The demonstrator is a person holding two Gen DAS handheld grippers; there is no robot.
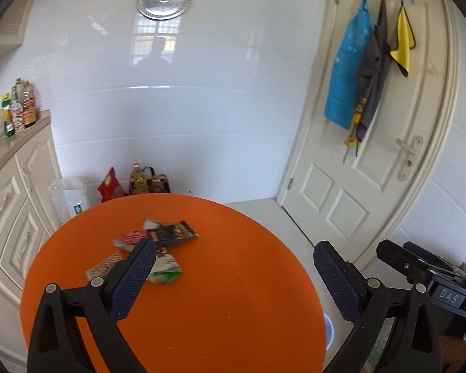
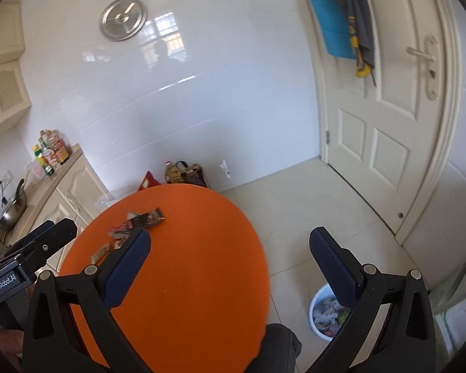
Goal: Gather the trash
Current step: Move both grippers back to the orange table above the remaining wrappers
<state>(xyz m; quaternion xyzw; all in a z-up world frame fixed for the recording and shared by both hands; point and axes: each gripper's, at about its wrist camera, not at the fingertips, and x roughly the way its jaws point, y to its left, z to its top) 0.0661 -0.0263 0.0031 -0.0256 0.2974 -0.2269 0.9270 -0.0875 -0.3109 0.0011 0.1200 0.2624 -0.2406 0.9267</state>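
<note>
A: Wrappers (image 1: pixel 152 248) heaped far-left on table (image 1: pixel 233 295), ahead and left of both grippers. Bin (image 2: pixel 321 317) on floor, right of table.

B: Nearer?

A: Left gripper (image 1: pixel 233 267), left pad overlapping heap in view. Dark wrapper (image 1: pixel 175 233) lying crosswise. Right gripper (image 2: pixel 230 258) farther. Both spread wide, holding nothing.

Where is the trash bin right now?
In the right wrist view the white trash bin stands on the floor to the right of the orange table, partly behind the right claw, already holding wrappers.
</note>
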